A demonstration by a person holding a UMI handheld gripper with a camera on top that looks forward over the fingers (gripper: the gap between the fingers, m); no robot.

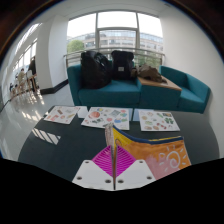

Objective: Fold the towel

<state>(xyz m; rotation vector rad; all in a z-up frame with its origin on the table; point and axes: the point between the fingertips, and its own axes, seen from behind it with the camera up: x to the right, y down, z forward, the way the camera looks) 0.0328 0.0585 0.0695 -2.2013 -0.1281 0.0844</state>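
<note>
Clamped together, the jaws of the gripper (117,163) pinch a raised fold of the towel (150,150) between their magenta pads (104,160), with no gap visible between the fingers. That towel is a colourful piece, yellow along its lifted edge and orange and pink further out, and it spreads from the fingertips toward the right across the dark table (50,140).

Starting at the left, bright glass panels and a pale floor (22,115) run along the room's side. Next, beyond the fingers, three patterned cloths lie flat in a row on the table: a left cloth (61,115), a middle cloth (105,117) and a right cloth (157,121), each apart from its neighbour. Behind them stands a teal sofa (190,95), with dark bags (108,68) piled on its seat and a brown item (150,73) just beside them to the right. Large windows (115,35) fill the wall behind the sofa.
</note>
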